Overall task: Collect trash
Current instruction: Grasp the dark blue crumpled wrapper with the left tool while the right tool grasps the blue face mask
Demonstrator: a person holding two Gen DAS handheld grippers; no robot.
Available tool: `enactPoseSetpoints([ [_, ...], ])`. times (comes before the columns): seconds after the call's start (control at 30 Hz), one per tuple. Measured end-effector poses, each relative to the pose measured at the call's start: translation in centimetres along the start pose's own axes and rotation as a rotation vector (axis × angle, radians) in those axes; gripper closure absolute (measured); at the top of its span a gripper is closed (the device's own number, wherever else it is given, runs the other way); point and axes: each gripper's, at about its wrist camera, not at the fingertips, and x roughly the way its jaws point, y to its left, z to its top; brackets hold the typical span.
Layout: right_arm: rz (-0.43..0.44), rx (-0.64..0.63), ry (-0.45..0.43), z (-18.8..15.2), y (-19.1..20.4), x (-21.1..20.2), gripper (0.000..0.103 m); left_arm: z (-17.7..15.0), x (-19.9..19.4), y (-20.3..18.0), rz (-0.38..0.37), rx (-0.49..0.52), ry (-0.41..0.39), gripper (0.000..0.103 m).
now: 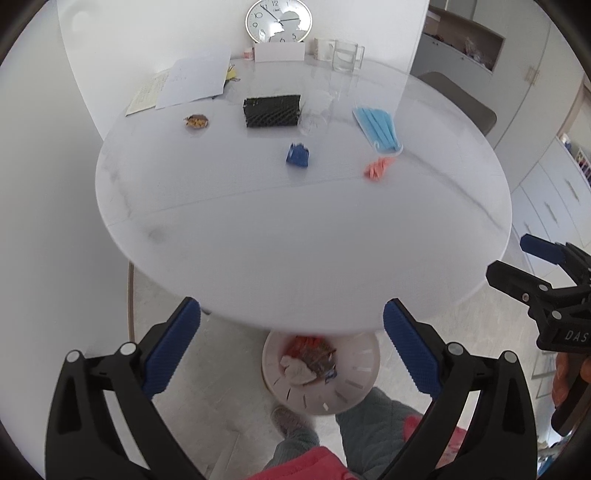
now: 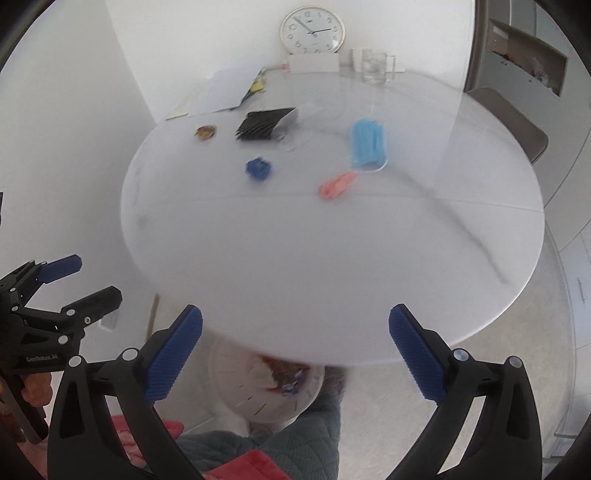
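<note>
A round white table [image 1: 258, 236] [image 2: 295, 258] carries trash: a blue crumpled wrapper [image 1: 297, 155] [image 2: 258, 168], a pink wrapper [image 1: 378, 168] [image 2: 336, 186], a light blue face mask [image 1: 376, 127] [image 2: 368, 142], a black foam piece [image 1: 271, 110] [image 2: 264, 123], a brown-yellow wrapper [image 1: 196, 122] [image 2: 205, 132] and clear plastic [image 1: 314, 114]. A white bin [image 1: 354, 373] [image 2: 240, 384] with wrappers inside stands on the floor under the near edge. My left gripper [image 1: 291, 350] [image 2: 83, 278] is open and empty above the bin. My right gripper [image 2: 295, 354] [image 1: 511, 256] is open and empty at the near edge.
At the back of the table are papers [image 1: 192, 79], a wall clock [image 1: 279, 20] [image 2: 313, 29], a white card [image 1: 280, 52] and glass mugs [image 1: 345, 55] [image 2: 376, 66]. A chair [image 1: 458, 99] [image 2: 513, 122] stands at the far right. The person's legs [image 1: 332, 432] are below.
</note>
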Motion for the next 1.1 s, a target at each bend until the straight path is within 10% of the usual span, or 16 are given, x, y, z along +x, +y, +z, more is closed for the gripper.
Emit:
enactPoseSetpoints([
  [0.67,0.023,0.021,0.051,15.8,-11.3,13.8,0.003,15.4,18.3,-2.2,0.113,-0.107,-0.013,0.009],
  [1.1,0.013,-0.005,0.116,23.1,-14.3,25.3,0.003,18.2,26.2,-0.8,0.151,-0.248,0.110,0.045],
])
